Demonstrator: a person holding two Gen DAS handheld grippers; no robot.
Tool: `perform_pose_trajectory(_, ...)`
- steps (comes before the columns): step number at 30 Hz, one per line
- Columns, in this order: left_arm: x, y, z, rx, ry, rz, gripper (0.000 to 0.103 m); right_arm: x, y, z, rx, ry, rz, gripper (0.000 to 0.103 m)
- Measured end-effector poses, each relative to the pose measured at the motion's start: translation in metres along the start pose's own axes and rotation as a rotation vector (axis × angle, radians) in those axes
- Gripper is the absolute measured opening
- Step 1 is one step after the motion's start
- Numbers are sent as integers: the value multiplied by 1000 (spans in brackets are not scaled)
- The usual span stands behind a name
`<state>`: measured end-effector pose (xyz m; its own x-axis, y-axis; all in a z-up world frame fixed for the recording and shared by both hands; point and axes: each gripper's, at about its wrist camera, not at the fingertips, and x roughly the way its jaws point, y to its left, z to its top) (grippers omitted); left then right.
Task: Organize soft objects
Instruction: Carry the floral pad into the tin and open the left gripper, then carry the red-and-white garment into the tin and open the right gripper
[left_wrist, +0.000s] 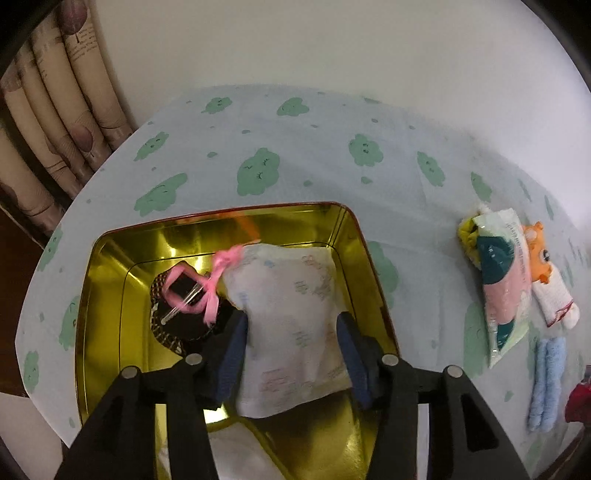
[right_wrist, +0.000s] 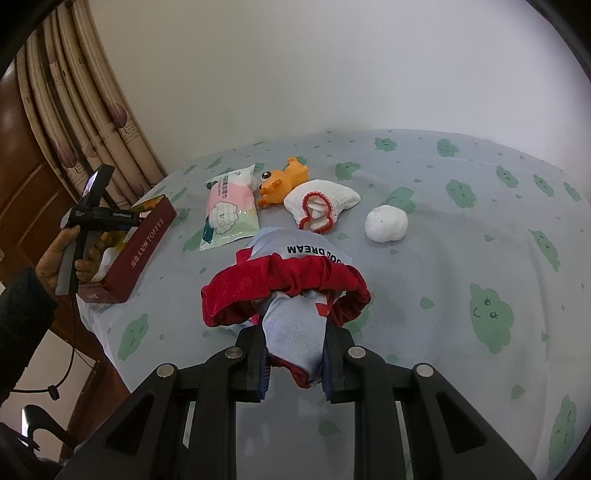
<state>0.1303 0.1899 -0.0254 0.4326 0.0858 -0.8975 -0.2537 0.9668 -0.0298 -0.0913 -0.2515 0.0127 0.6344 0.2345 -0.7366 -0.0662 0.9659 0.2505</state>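
Note:
My left gripper (left_wrist: 291, 332) is shut on a white printed pouch (left_wrist: 291, 317) tied with a pink ribbon (left_wrist: 218, 280), held inside the gold-lined tin box (left_wrist: 110, 295). A dark patterned item (left_wrist: 173, 328) lies in the box beside it. My right gripper (right_wrist: 295, 354) is shut on a pale blue satin eye mask with a red ruffled band (right_wrist: 284, 284), just above the bed. The box shows in the right wrist view as a dark red tin (right_wrist: 144, 243) at the left, with the left gripper (right_wrist: 92, 214) over it.
On the cloud-print sheet (right_wrist: 480, 258) lie a tissue pack (right_wrist: 229, 210), an orange toy animal (right_wrist: 282, 181), a white sock with red trim (right_wrist: 321, 206) and a white ball (right_wrist: 386, 223). A blue cloth (left_wrist: 546, 384) lies near the tissue pack (left_wrist: 502, 280). Curtains (right_wrist: 92, 122) hang at the left.

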Motion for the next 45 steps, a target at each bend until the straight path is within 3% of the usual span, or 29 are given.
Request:
perform_pose_trajectory(9, -33, 7, 0, -34, -52, 26, 51, -5, 4, 2, -9, -12, 7, 20)
perform_pose_trajectory(12, -58, 7, -11, -64, -114, 8, 51, -8, 9, 5, -25, -19, 11, 20)
perform_pose_trajectory(19, -119, -11, -71, -71, -265, 23, 51, -10, 25, 13, -59, -33, 42, 20)
perform_pose_trajectory(24, -142, -5, -121, -173, -312, 11, 51, -8, 46, 21, -101, -36, 76, 20)
perform_pose_trajectory(28, -152, 5, -158, -251, -335, 48, 51, -4, 65, 32, -133, -40, 117, 20)
perform_pose_trajectory(34, -149, 7, -187, -186, -333, 188, 51, 9, 110, 48, -225, -24, 189, 21)
perform_pose_trajectory(40, -136, 21, -200, -196, -266, 194, 51, 45, 177, 71, -311, 27, 297, 21)
perform_pose_trajectory(45, -139, 28, -204, -228, -288, 194, 51, 91, 252, 94, -409, 94, 370, 21)
